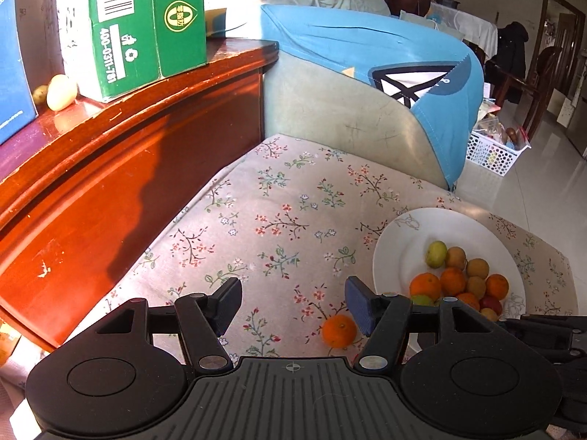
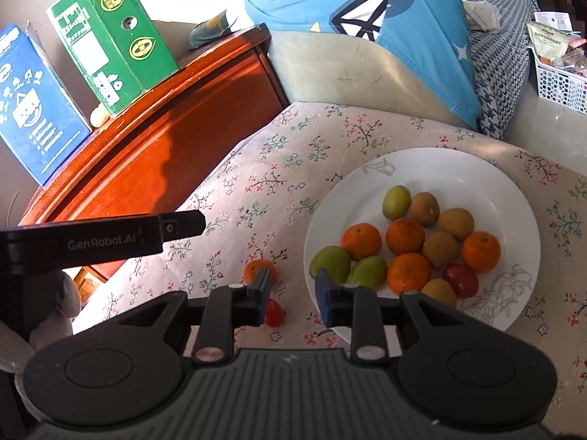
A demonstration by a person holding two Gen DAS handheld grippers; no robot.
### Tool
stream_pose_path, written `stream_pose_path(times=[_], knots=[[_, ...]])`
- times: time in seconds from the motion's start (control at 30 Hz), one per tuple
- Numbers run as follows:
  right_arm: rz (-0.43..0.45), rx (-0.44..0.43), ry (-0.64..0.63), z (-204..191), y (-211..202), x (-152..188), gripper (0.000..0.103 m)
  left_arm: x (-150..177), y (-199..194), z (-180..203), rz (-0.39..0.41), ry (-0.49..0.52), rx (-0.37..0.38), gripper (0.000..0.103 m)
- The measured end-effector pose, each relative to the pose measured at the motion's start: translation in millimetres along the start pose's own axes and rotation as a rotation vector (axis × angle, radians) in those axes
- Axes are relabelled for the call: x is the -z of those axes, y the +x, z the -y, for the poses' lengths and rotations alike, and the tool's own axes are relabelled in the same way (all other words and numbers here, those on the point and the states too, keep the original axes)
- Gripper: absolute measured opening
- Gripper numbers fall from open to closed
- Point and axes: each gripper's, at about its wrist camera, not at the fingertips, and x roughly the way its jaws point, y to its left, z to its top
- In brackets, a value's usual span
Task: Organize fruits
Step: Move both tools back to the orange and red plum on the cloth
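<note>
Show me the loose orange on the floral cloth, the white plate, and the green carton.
Loose round orange [image 1: 339, 331], left wrist view, middle of its peel.
White round plate [image 2: 370, 187], right wrist view, bare upper-left rim.
Green cardboard carton [image 1: 146, 25], left wrist view, front face.

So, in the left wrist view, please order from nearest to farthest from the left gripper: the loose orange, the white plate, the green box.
From the left gripper:
1. Loose orange, on the floral cloth beside the right finger.
2. White plate, on the right, holding the fruit pile.
3. Green box, far upper left on the wooden cabinet.
</note>
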Motion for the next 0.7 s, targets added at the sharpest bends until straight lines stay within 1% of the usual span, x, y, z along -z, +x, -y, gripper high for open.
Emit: stream_pose_path(times=[0.23, 0.43, 0.6, 0.7], knots=[[-0.063, -0.032, -0.081, -21, 23, 13, 0.029, 5, 5, -9, -0.024, -0.016, -0.003, 0.062], [-0.089, -0.016, -0.121, -27, 36, 19, 0.029, 8, 15, -16, -0.065, -0.046, -0.011, 0.062], [-0.100, 0.011, -0.147, -30, 49, 21, 0.028, 9, 16, -21, -0.075, -0.054, -0.015, 0.062], [-0.109, 0.042, -0.172, -33, 56, 24, 0.028, 10, 18, -22, -0.082, -0.054, -0.017, 0.062]])
